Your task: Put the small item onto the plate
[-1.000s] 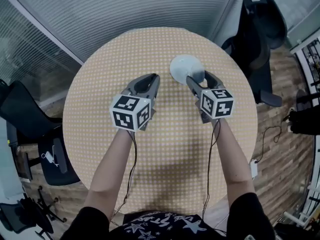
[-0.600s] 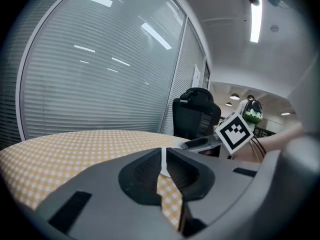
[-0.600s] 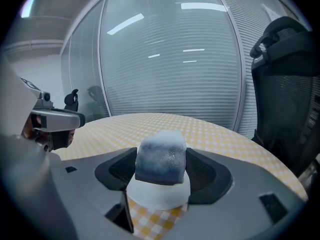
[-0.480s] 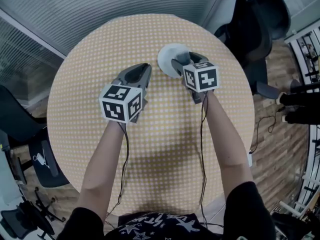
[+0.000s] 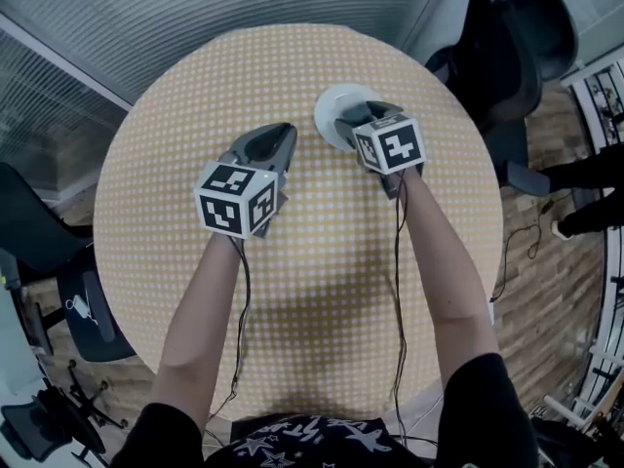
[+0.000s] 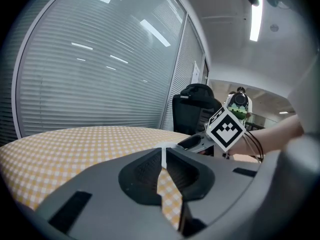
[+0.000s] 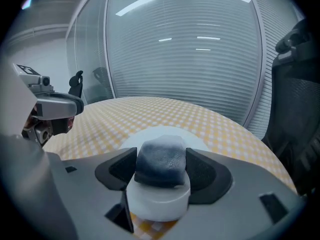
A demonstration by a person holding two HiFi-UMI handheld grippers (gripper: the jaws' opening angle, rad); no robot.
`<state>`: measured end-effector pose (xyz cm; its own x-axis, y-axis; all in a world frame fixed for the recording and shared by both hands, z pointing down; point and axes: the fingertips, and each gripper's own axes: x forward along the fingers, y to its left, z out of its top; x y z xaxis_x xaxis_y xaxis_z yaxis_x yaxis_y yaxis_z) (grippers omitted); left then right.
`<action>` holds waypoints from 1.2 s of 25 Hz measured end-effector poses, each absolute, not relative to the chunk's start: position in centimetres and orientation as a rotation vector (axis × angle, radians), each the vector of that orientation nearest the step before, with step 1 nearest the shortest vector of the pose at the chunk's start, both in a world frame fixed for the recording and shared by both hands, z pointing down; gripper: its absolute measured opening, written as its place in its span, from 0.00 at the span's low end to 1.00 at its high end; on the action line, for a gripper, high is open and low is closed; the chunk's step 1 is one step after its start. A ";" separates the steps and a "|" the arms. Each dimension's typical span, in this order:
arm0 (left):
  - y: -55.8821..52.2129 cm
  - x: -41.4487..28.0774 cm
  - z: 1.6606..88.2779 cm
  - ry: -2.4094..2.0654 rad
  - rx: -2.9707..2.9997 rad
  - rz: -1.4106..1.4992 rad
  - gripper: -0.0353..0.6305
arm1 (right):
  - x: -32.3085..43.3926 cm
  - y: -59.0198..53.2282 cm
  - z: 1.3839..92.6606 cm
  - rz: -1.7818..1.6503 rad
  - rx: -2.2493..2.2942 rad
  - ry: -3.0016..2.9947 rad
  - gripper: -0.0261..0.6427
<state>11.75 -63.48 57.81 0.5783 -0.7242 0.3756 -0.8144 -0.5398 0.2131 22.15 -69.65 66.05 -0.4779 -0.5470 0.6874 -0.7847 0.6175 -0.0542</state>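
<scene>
Small item gripped in right tool, at the white plate, far right of surface.
Judged light: dark upper part looks soft, white round base stiff. Jaws clamp the dark part; a gentle hold should suffice. Visible plate area is bare. Left tool is closed and empty.

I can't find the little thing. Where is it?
In the right gripper view, the item is gripped in the right tool, at the near edge of the white plate.
</scene>
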 end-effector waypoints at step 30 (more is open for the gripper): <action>-57.0 8.8 50.8 -1.282 2.477 0.280 0.10 | 22.3 -63.6 57.2 0.420 1.155 -2.250 0.50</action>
